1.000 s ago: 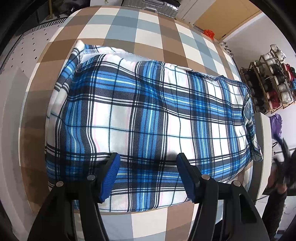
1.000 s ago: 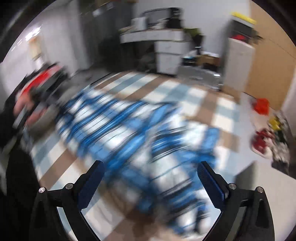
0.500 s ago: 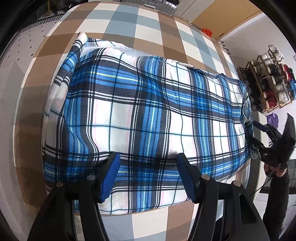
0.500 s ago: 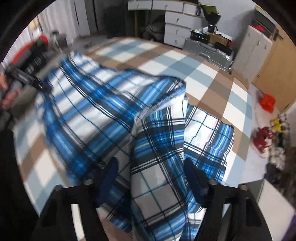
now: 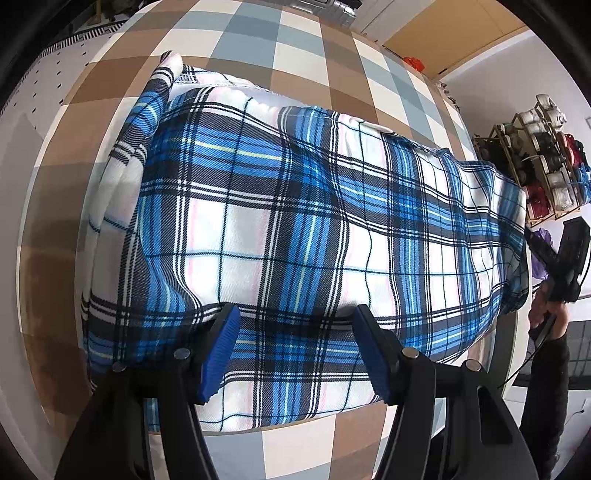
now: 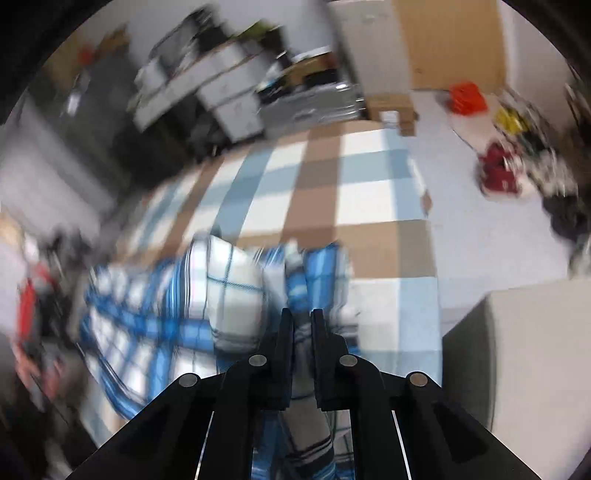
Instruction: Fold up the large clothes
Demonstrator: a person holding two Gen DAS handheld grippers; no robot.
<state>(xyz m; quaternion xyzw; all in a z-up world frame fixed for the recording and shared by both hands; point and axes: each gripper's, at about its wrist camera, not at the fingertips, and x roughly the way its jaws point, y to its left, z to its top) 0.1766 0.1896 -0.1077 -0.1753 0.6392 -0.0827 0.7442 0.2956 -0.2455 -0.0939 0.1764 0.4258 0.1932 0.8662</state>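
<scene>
A blue, white and black plaid garment (image 5: 295, 229) lies spread over a brown, grey and white checked table (image 5: 295, 48). My left gripper (image 5: 295, 325) is open, its blue-padded fingers (image 5: 221, 347) resting over the garment's near edge. In the blurred right wrist view, my right gripper (image 6: 301, 321) is shut on a fold of the plaid garment (image 6: 236, 295) at its end. That gripper also shows at the right edge of the left wrist view (image 5: 565, 266), held by a hand.
A shoe rack (image 5: 535, 162) stands beyond the table's right end. A wooden panel (image 5: 443, 37) and a suitcase (image 5: 325, 7) are behind the table. In the right wrist view, drawers (image 6: 229, 92), boxes and scattered items (image 6: 509, 177) lie on the floor.
My right gripper has closed on the garment's end and is moving fast; its view is blurred. The left gripper stays open over the near edge, slightly closer to the cloth.
</scene>
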